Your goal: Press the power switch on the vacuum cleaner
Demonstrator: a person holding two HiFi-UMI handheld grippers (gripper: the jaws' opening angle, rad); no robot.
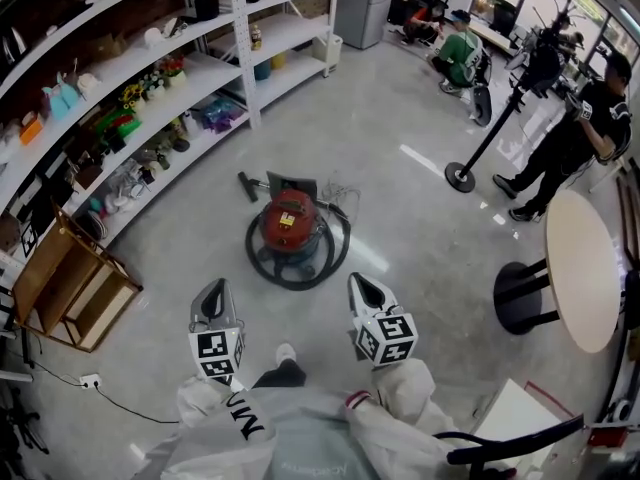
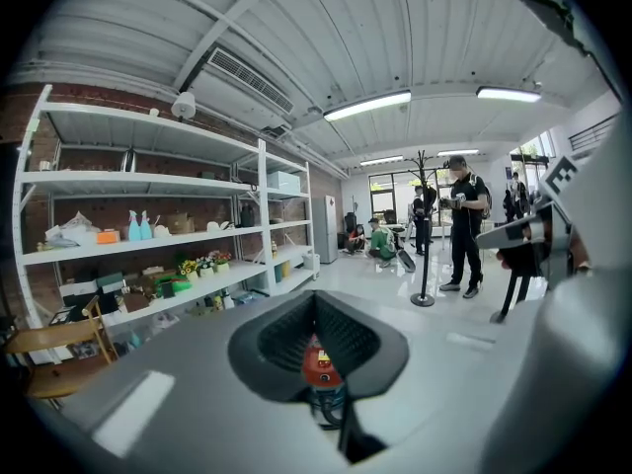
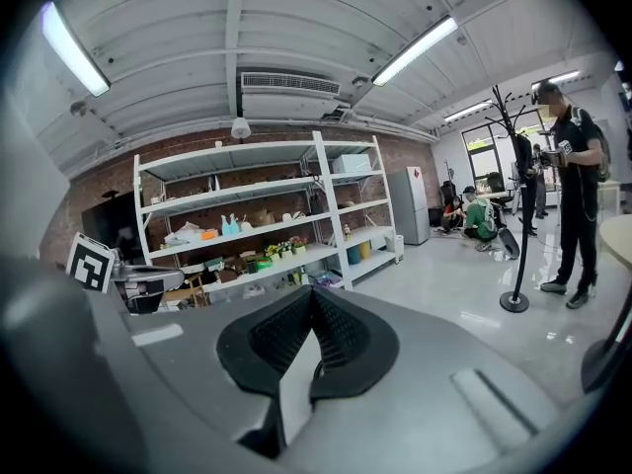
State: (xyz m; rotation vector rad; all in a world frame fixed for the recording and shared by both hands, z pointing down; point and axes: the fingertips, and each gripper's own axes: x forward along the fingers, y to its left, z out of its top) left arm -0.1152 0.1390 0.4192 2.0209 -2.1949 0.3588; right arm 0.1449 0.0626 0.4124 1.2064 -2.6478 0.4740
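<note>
The vacuum cleaner [image 1: 291, 220] is a red drum with a black base, standing on the grey floor ahead of me. Its black hose [image 1: 337, 256] is coiled round it. My left gripper [image 1: 214, 290] hangs in the air short of the vacuum cleaner and to its left, jaws shut on nothing. My right gripper [image 1: 361, 282] hangs short of it to the right, also shut and empty. In the left gripper view the vacuum cleaner [image 2: 318, 365] shows in the gap below the closed tips of the left gripper [image 2: 316, 300]. The right gripper [image 3: 314, 296] shows only floor there.
White shelves [image 1: 150, 98] full of small items line the left wall. A wooden chair [image 1: 70, 288] stands at the left and a round table [image 1: 580, 268] at the right. A coat stand [image 1: 462, 176] and several people are beyond. A black chair [image 1: 510, 443] is near my right side.
</note>
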